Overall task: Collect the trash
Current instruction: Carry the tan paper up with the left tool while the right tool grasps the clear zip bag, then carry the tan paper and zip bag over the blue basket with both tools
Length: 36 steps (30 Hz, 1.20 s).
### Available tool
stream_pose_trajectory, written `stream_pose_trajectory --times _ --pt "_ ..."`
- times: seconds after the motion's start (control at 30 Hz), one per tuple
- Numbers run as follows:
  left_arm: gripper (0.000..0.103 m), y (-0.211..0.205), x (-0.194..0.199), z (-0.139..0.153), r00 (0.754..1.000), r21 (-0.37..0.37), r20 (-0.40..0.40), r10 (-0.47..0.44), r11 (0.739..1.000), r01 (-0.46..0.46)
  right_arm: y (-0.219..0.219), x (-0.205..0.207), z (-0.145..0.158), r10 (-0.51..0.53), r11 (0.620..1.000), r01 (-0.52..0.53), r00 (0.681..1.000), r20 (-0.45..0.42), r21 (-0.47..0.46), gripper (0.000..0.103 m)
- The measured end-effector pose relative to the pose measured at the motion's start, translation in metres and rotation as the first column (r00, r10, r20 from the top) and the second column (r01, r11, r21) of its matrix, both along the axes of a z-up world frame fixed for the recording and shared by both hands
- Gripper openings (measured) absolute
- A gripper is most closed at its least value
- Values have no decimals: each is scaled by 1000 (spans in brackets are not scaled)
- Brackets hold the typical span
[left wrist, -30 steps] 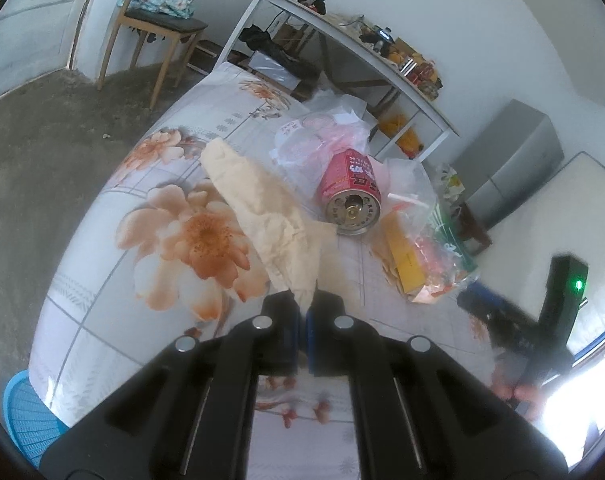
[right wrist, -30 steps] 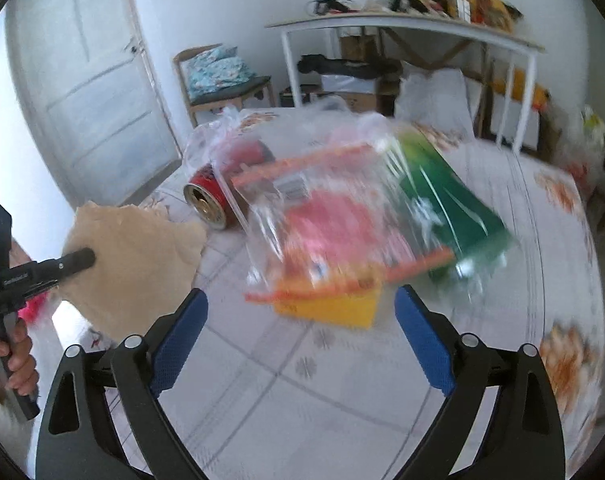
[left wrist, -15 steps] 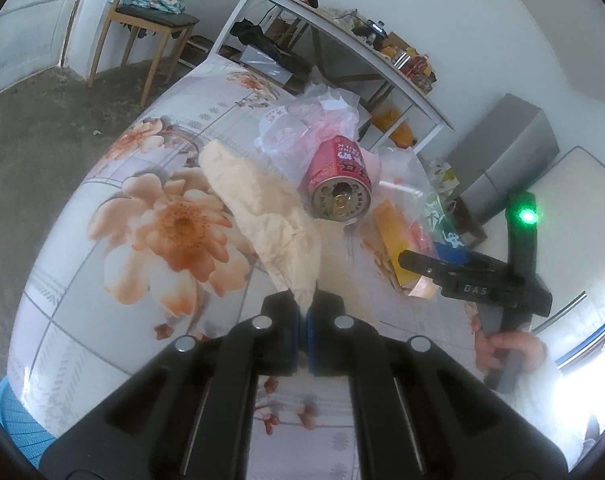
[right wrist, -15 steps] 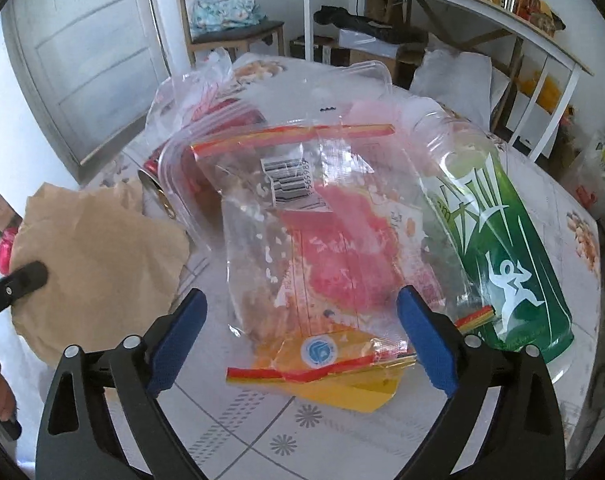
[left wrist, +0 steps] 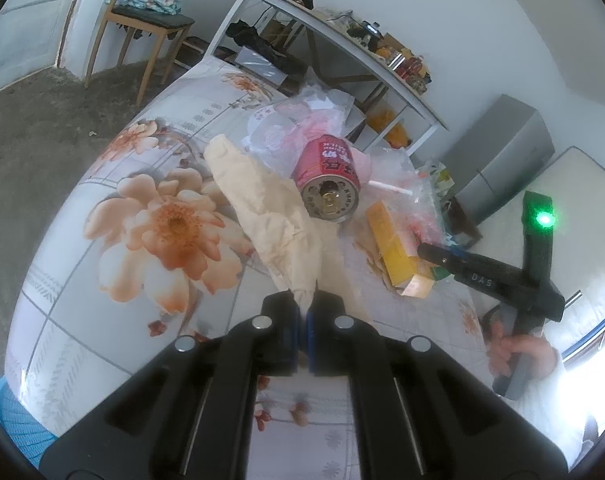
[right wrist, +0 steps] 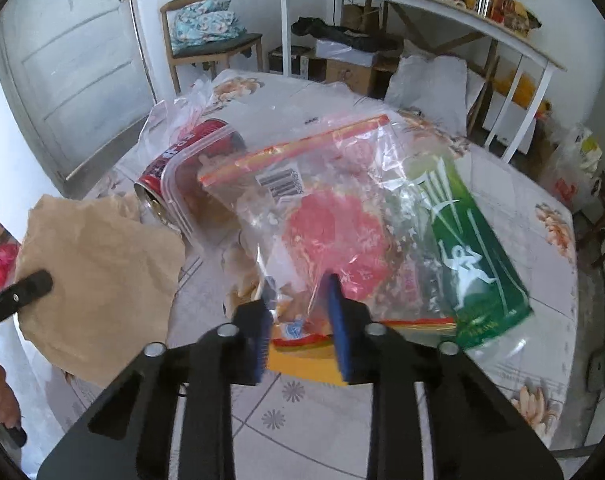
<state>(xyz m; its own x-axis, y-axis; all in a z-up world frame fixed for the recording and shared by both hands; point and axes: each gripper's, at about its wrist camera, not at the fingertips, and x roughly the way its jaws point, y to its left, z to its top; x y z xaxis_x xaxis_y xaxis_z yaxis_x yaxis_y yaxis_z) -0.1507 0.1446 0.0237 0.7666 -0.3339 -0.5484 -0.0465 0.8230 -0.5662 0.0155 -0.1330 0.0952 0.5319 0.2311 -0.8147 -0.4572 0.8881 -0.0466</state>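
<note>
2 pieces were gripped: left gripper point(left wrist: 302, 320) pinched the paper bag point(left wrist: 270, 216) beside the red can point(left wrist: 329, 184); right gripper point(right wrist: 300, 320), just closing, clamped the zip bag point(right wrist: 326, 216). Can and green wrapper point(right wrist: 470, 256) remained.

The right gripper point(right wrist: 302, 320), wide a second ago, has just been closing on the clear zip bag point(right wrist: 326, 216) (its near edge now bunched between the blue pads).

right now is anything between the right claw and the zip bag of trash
Nothing visible does: the right claw, which has just been closing, already has the near edge of the zip bag pinched between its blue pads, the yellow box just below.
</note>
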Motion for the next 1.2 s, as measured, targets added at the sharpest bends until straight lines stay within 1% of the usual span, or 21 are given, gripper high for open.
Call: stream_pose_trajectory --times 0.03,0.13,0.33,0.43,0.6,0.73,0.8,0.9,1.0,1.03,1.07,1.1,1.13,1.2 --pt "2 0 -1 1 1000 3 4 -1 1000 1 -2 -3 3 -14 1000 14 1000 14 -3 13" --pt "1 -3 -4 6 1000 16 17 5 1000 -5 -12 -9 13 -44 998 42 999 29 45 10" --pt "1 -2 -14 16 999 13 45 5 1000 -6 -35 -32 44 -91 983 78 993 71 166 10" --pt "1 3 -22 22 998 -11 64 9 1000 -8 -42 -48 58 -88 970 66 993 81 235 10" --pt "1 16 -41 32 995 -33 93 32 999 -29 -23 -70 70 -11 956 -13 997 80 293 10" --pt "1 38 -65 34 992 -58 92 85 995 -80 19 -88 67 108 931 -120 993 54 345 10" --pt "1 51 -83 31 989 -67 83 121 991 -116 44 -99 62 178 917 -180 983 38 357 10" --pt "1 74 -113 22 979 -70 52 195 979 -191 87 -120 50 290 885 -274 957 17 376 10" --pt "1 93 -142 11 962 -59 14 273 960 -272 134 -136 29 388 842 -329 920 -56 428 10" --pt "1 103 -156 2 950 -68 -15 311 948 -311 147 -140 24 409 832 -341 910 -69 437 10" --pt "1 109 -165 -3 942 -68 -31 333 940 -334 166 -147 18 443 815 -364 893 -82 450 10" --pt "1 117 -177 -10 927 -60 -56 371 925 -375 182 -154 12 471 802 -385 877 -90 456 10" --pt "1 122 -186 -15 916 -60 -71 394 915 -398 193 -160 8 492 793 -398 865 -97 462 10" --pt "0 138 -209 -28 888 -74 -108 447 887 -456 219 -177 -4 547 762 -427 827 -131 487 10"
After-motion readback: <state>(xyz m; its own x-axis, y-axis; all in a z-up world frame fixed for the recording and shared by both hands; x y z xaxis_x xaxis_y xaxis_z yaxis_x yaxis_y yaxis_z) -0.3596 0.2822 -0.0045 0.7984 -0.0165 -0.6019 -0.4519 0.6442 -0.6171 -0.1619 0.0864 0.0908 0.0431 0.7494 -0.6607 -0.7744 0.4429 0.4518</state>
